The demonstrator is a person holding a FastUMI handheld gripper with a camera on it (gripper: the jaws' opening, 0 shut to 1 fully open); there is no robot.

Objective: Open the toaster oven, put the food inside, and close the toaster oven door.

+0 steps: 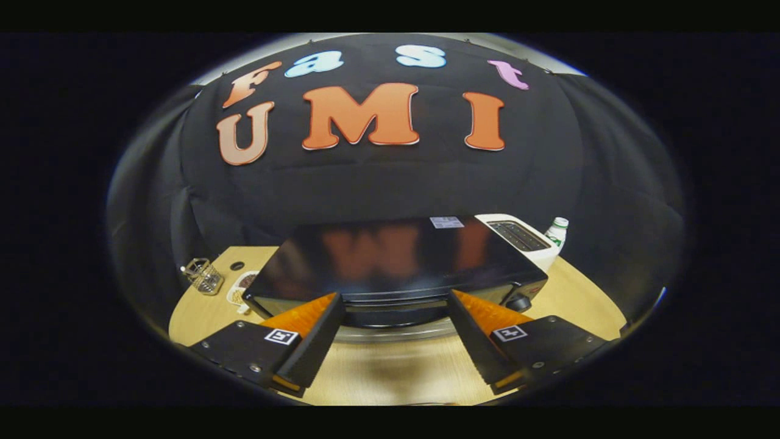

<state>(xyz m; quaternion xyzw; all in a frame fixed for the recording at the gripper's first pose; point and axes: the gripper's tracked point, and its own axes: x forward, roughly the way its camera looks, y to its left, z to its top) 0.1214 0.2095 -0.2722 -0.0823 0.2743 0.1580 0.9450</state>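
Gripper (pixel 393 332) spread wide, nothing held, poised above and in front of toaster oven (pixel 396 259) on table (pixel 378 372). Door handle (pixel 393 302) just ahead between fingers, door looks shut; likely lining up to pull. Food plate (pixel 241 286) left of oven, within reach.

The tongs (pixel 395 317) hide the toaster oven's (pixel 396 259) door corners; its front is blurred

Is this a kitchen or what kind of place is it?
Probably a pretend kitchen in a test booth: a toaster oven and a white toaster sit on a wooden table, with the open gripper at the oven's front.
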